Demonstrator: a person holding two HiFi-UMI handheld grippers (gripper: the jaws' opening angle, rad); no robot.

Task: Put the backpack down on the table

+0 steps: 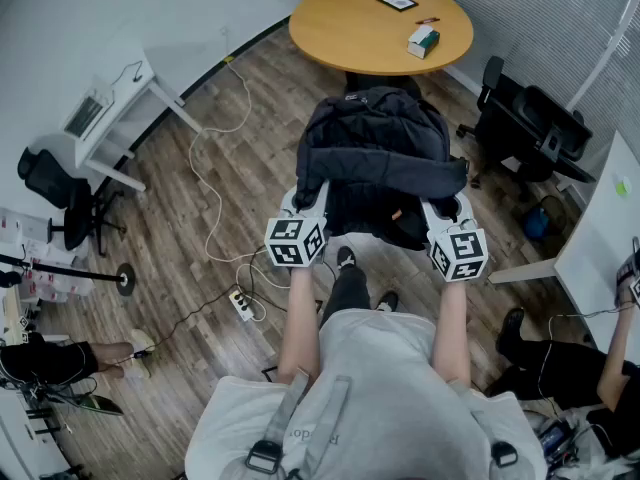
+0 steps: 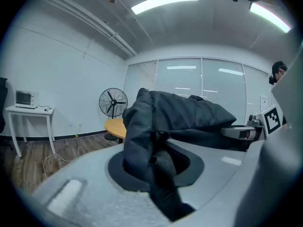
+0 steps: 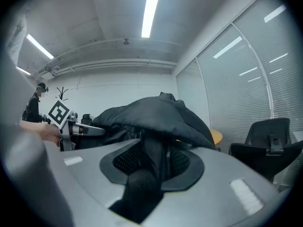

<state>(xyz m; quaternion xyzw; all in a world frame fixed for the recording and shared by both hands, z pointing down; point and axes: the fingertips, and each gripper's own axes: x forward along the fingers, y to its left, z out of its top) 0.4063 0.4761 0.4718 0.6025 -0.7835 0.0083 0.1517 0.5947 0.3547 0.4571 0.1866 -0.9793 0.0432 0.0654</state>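
Observation:
A dark navy backpack [image 1: 378, 163] hangs in the air between my two grippers, short of the round wooden table [image 1: 350, 38]. My left gripper [image 1: 312, 196] is shut on the bag's left side, with fabric and a webbing strap [image 2: 163, 174] pinched between its jaws. At the bag's right side my right gripper [image 1: 438, 208] is shut on a padded mesh strap [image 3: 142, 181]. In both gripper views the backpack [image 2: 175, 115] [image 3: 151, 115] bulges up just beyond the jaws. The opposite gripper [image 2: 246, 132] [image 3: 75, 129] shows past the bag in each of them.
On the table lie a small green-and-white box [image 1: 423, 40] and a dark framed card [image 1: 397, 1]. Black office chairs [image 1: 525, 128] stand to the right of it. A standing fan [image 2: 112, 103] is behind the table. Cables and a power strip [image 1: 243, 303] lie on the wood floor.

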